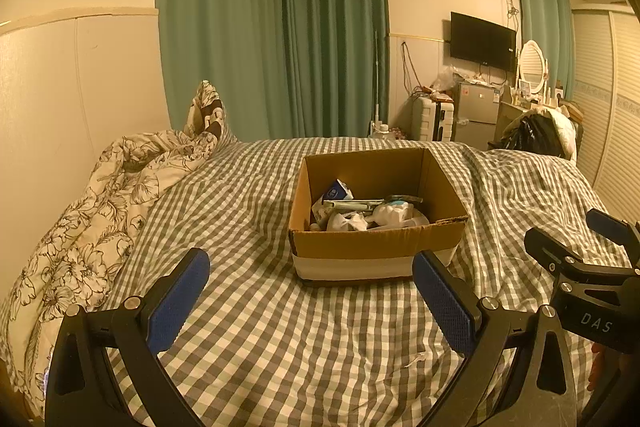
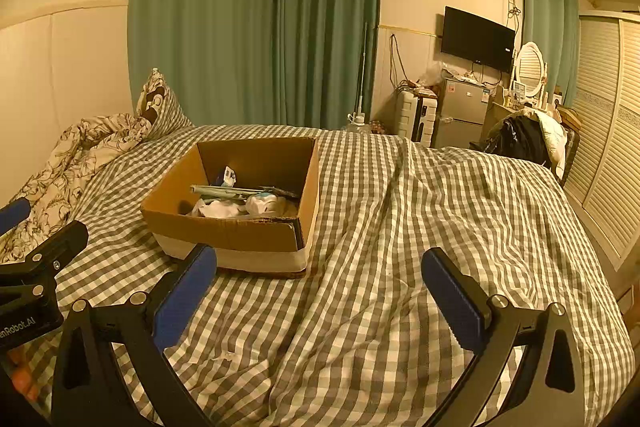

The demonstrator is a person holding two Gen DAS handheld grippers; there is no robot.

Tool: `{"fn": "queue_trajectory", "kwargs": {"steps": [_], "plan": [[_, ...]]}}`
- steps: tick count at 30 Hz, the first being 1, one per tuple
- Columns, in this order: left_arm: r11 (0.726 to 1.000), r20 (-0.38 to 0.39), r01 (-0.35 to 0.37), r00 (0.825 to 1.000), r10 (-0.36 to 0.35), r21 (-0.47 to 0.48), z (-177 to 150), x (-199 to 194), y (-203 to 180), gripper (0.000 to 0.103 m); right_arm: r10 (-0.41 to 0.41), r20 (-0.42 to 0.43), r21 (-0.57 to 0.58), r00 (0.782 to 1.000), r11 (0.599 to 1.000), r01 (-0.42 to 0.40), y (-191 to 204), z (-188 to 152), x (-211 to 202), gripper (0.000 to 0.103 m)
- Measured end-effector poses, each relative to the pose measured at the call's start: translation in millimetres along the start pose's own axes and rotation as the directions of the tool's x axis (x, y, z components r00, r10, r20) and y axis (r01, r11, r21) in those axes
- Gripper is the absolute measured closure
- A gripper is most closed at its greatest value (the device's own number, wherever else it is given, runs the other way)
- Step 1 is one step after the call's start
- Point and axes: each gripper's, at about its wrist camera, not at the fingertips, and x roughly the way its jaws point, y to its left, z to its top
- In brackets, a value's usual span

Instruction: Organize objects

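An open cardboard box (image 1: 376,247) stands on the checked bed sheet (image 1: 248,315). It holds several small items: a blue-and-white carton (image 1: 338,191), crumpled white wrappers (image 1: 348,221) and a long flat packet (image 1: 352,205). The box also shows in the right wrist view (image 2: 224,231), left of centre. My left gripper (image 1: 312,275) is open and empty, a short way in front of the box. My right gripper (image 2: 320,273) is open and empty, in front of the box and to its right. Each gripper shows at the edge of the other's view.
A floral quilt (image 1: 80,235) and a pillow (image 1: 206,111) lie bunched at the bed's left side against the wall. Green curtains (image 1: 280,27) hang behind. A small fridge (image 1: 476,111), suitcase (image 1: 432,117), TV (image 1: 482,41) and a chair with clothes (image 1: 536,135) stand beyond the bed's far right.
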Motion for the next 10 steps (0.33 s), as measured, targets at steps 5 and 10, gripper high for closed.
{"fn": "queue_trajectory", "kwargs": {"steps": [5,10], "plan": [[1.000,-0.007,-0.009,1.000,0.009,-0.003,-3.1,1.4,0.6,0.000,0.001,-0.006,-0.005,1.000,1.000,-0.001,-0.2,-2.0,1.0,0.000],[1.000,-0.008,-0.018,1.000,0.018,0.005,-4.1,1.8,-0.9,0.000,0.005,-0.013,-0.009,1.000,1.000,-0.005,0.3,-1.7,3.2,0.000]]}}
